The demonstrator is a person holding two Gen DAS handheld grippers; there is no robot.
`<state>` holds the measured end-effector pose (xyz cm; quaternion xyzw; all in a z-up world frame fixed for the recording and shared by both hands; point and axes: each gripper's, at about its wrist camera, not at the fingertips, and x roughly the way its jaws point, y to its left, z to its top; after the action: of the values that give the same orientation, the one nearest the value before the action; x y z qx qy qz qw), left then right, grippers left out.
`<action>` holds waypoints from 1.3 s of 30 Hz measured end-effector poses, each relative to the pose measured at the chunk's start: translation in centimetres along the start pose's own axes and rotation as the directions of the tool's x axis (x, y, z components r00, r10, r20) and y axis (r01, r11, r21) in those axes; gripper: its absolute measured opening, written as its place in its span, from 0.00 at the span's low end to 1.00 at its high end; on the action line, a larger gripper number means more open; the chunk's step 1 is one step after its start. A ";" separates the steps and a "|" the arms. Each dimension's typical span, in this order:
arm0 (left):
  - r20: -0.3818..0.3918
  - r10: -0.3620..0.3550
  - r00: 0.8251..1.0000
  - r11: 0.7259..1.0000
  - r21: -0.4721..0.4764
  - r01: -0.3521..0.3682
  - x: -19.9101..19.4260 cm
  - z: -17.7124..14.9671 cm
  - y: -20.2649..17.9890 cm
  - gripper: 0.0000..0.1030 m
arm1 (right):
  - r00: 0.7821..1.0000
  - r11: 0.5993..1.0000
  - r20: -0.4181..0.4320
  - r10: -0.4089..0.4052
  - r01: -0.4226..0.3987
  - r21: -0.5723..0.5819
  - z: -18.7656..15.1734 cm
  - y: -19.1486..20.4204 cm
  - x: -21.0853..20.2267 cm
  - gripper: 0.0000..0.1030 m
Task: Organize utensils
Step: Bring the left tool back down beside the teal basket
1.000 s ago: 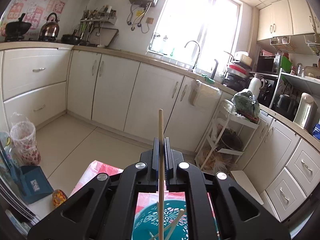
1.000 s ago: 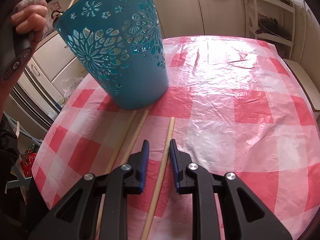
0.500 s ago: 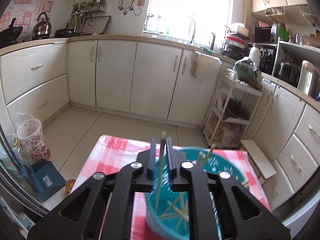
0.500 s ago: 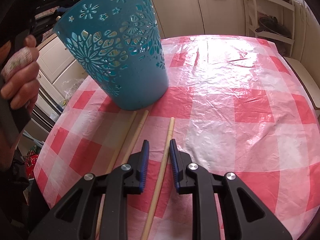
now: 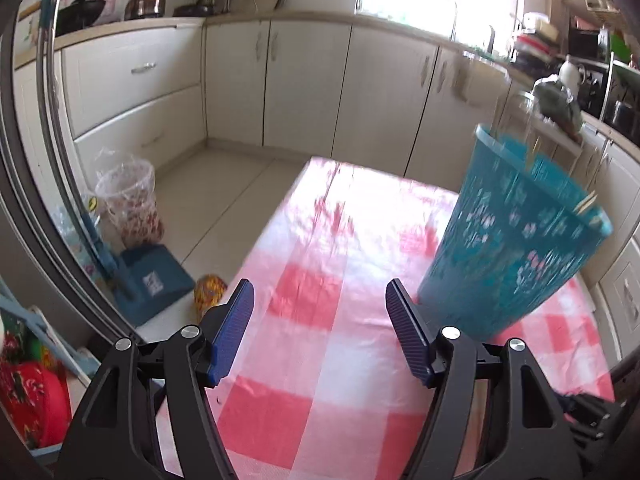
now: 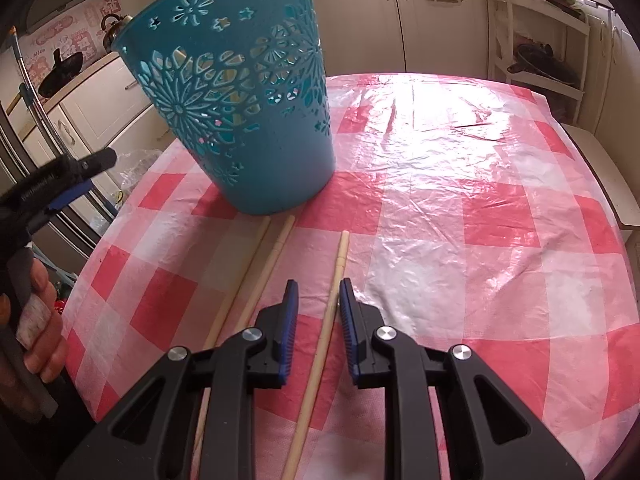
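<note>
While left gripper [image 5: 320, 312] jaws spread empty, right gripper [image 6: 315, 300] jaws straddle round wooden chopstick [image 6: 322, 336], untouching, perforated plastic basket [image 6: 240, 96].

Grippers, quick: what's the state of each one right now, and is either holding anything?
Left gripper: jaws opening, nothing between them.
Right gripper: open, straddling a chopstick on the table, pads not pressing it.

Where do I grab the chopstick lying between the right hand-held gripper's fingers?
Grip the chopstick mid-shaft, coming straight down from above. It lies flat on the tablecloth, apart from the other two, and already runs between the right hand-held gripper, whose pads aren't pressing it.
</note>
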<state>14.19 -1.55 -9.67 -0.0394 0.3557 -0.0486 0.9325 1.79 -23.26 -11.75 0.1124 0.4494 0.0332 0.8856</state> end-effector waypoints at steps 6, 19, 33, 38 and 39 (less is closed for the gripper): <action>-0.059 0.018 0.998 0.998 0.059 -0.014 1.9 -2.5 -0.9 0.66 | 0.993 0.988 -0.007 -0.115 0.113 -0.103 -0.3 1.9 0.2 0.21; -0.050 0.012 0.999 0.993 0.121 -0.006 1.7 -2.5 -2.3 0.78 | 0.987 0.983 -0.003 -0.158 0.157 -0.100 -0.5 1.6 0.0 0.13; -0.072 -0.013 0.997 0.995 0.099 0.020 2.0 -2.5 -2.0 0.81 | 0.980 0.954 0.133 0.150 -0.179 0.242 -2.4 -2.8 -5.0 0.05; -0.082 -0.014 0.997 0.994 0.108 0.023 2.2 -2.5 -2.2 0.81 | 0.946 0.935 0.237 0.220 -0.274 0.224 -0.4 -1.7 -8.2 0.05; -0.082 -0.013 0.997 0.994 0.110 0.022 2.2 -2.5 -2.2 0.81 | 0.940 0.934 0.253 0.228 -0.284 0.215 0.0 -1.4 -8.7 0.05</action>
<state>14.00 -4.13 -12.73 0.0111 0.3899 -0.0779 0.9175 -3.44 -26.00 -5.15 0.2833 0.3288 0.0794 0.8974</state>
